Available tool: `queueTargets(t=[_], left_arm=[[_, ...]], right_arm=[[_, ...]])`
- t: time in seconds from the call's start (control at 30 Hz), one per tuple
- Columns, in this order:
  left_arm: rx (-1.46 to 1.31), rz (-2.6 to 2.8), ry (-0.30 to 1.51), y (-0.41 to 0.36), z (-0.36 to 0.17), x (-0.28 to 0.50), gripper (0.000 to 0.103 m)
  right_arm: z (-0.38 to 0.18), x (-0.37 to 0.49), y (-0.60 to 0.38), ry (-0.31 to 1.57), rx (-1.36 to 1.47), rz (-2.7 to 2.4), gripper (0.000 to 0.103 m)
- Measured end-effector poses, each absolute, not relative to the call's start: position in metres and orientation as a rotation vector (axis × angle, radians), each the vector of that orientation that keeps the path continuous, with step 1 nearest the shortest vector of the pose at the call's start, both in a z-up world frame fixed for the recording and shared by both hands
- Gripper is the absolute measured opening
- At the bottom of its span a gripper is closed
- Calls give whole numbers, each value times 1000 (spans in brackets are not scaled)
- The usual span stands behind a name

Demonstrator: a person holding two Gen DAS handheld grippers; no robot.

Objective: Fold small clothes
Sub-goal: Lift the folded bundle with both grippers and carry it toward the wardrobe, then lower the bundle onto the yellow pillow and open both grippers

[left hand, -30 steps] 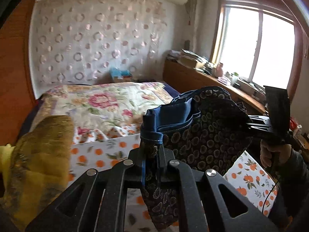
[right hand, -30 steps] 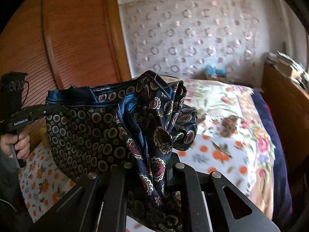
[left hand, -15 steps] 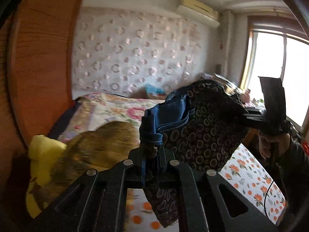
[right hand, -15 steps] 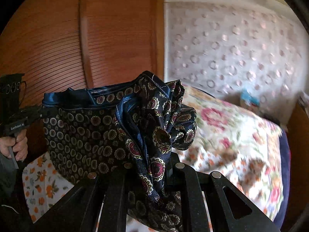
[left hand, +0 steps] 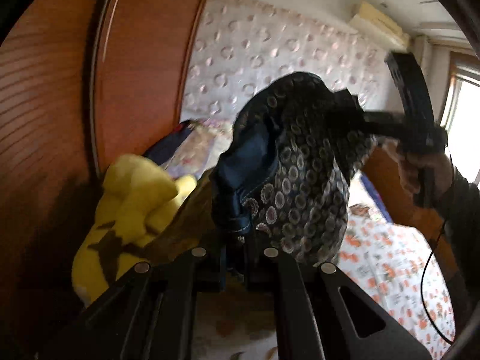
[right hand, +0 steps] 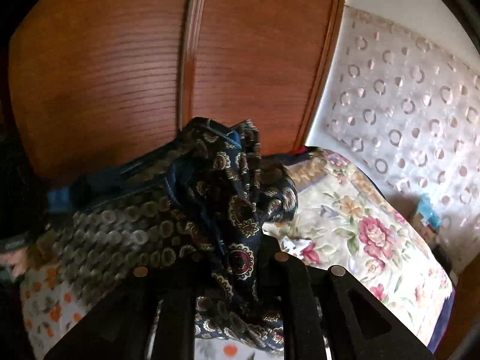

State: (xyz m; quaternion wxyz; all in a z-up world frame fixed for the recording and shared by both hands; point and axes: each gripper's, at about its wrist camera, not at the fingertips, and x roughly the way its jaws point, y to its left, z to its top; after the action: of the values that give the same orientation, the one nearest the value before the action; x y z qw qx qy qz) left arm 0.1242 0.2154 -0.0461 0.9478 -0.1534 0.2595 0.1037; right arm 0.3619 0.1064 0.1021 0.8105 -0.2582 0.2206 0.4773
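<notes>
A small dark navy garment (left hand: 300,180) with a ring-and-flower print and a blue waistband hangs in the air between both grippers. My left gripper (left hand: 235,240) is shut on its blue hem. In the right wrist view the same garment (right hand: 240,204) bunches up between the fingers of my right gripper (right hand: 237,258). That gripper's jaws are opening, with the cloth still caught between them. The right gripper's body (left hand: 411,105), held by a hand, shows at the upper right of the left wrist view, at the garment's far edge.
A wooden wardrobe door (right hand: 120,75) stands close on the left. A yellow cloth (left hand: 135,198) and an olive garment (left hand: 186,231) lie heaped beside it. Below are an orange-print sheet (left hand: 390,255) and a floral quilt (right hand: 360,225).
Both grippers have swung left towards the wardrobe, carrying the garment and rolling as they go. The yellow heap now lies close under the left gripper. The garment looks more bunched.
</notes>
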Motion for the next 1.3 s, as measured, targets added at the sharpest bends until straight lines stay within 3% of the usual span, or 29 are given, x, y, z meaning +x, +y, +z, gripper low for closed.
queueTargets(t=[0.07,0.17,0.2,0.63,0.8,0.93,1.0,1.07,1.2,1.3], left_arm=[[-321,234,559,221,-60,126,8],[-335,249,586,226,-73,126,8],[-338,252,590,230,-77,124,8],[-292,277,609,235,-75,126,9],[-263,297,623,232,-78,126,10],[-234,333,610,229,-67,118,22],[-216,337,592,226,-61,111,38],[-204,336,569,222,-54,103,46],[-157,324,531,208,-40,88,83],[-137,302,527,198,-34,81,88]], right_arm=[[90,375,123,526,-532,982,36],[80,382,125,516,-481,909,57],[78,384,120,506,-460,890,59],[-32,403,123,685,-461,988,61],[-47,410,122,633,-425,975,61],[-37,382,119,615,-413,917,61],[-22,336,110,595,-371,961,61],[-20,318,103,587,-357,998,61],[-26,292,75,598,-340,1003,61],[-23,276,52,602,-321,977,61]])
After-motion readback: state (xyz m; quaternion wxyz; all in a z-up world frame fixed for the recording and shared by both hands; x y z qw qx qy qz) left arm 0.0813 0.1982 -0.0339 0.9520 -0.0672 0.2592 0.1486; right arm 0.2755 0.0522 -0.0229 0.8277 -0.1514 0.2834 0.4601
